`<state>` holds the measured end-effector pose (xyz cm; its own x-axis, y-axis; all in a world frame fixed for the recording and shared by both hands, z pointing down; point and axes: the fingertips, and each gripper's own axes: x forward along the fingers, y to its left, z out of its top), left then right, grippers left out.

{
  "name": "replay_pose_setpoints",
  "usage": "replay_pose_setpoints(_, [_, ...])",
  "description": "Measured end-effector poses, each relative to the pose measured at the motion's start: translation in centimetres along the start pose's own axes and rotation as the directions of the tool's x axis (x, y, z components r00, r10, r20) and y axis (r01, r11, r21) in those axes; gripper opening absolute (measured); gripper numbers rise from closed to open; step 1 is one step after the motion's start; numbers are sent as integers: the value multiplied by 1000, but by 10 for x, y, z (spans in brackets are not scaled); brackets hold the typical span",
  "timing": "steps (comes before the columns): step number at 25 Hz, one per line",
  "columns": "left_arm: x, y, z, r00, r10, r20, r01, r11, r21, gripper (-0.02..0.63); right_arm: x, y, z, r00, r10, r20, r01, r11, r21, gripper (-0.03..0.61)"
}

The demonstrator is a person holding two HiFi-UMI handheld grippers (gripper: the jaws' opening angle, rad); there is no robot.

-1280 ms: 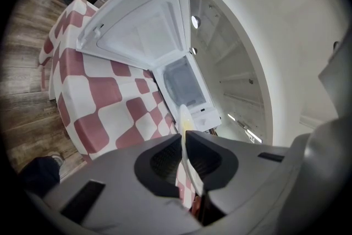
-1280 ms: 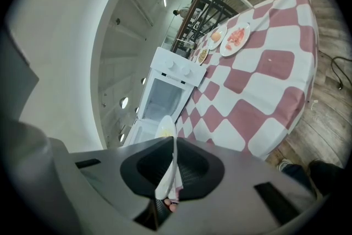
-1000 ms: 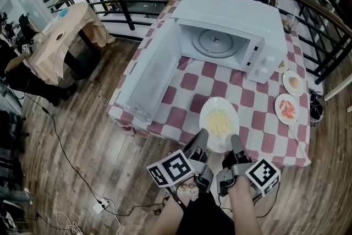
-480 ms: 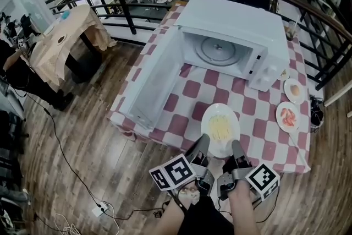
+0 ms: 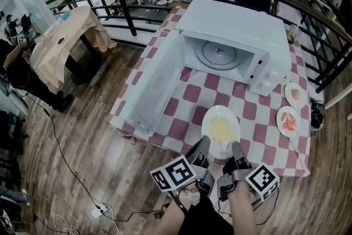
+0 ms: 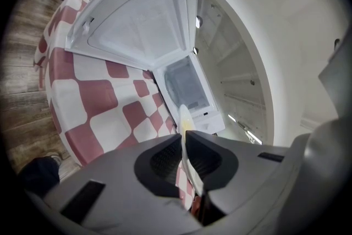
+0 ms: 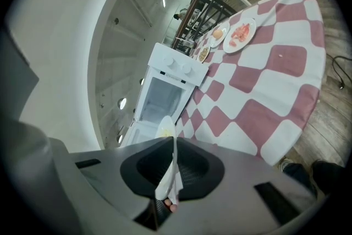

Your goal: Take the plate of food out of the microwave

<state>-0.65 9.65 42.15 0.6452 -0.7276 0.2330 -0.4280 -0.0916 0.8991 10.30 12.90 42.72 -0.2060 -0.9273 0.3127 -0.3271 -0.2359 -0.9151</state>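
While the whole scene slides a little lower in the head view over the last second, very little shifts between the things themselves. The desk (image 5: 258,118), with its red-and-white check cloth, fills the middle of the frame. The microwave (image 5: 236,22) stands at upper centre on the desk, its door (image 5: 157,82) swung wide toward the left. Its cavity holds nothing but the glass turntable (image 5: 219,55), so the main part of the job looks done to me. The plate (image 5: 221,130) is well clear of the opening, low in the frame over the bottom edge of the desk. It sits about where it did a second ago relative to the cloth. I can't tell whether its base touches the cloth or hangs just above it.

My left gripper (image 5: 201,146) is clamped on the plate's lower-left rim and my right gripper (image 5: 237,147) on its lower-right rim. Each gripper view shows the thin white rim pinched edge-on between the pads, and neither grip has loosened. The pale yellow food (image 5: 220,128) lies heaped in the middle of the plate, undisturbed. What remains, I judge, is to set the plate flat on the desk and let go.
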Motion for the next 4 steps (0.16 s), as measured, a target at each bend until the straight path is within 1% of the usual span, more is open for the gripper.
replay_pose_setpoints(4, [5, 4, 2, 1000, 5, 0, -5, 1000, -6, 51, 14, 10, 1, 997, 79, 6, -79, 996, 29, 23])
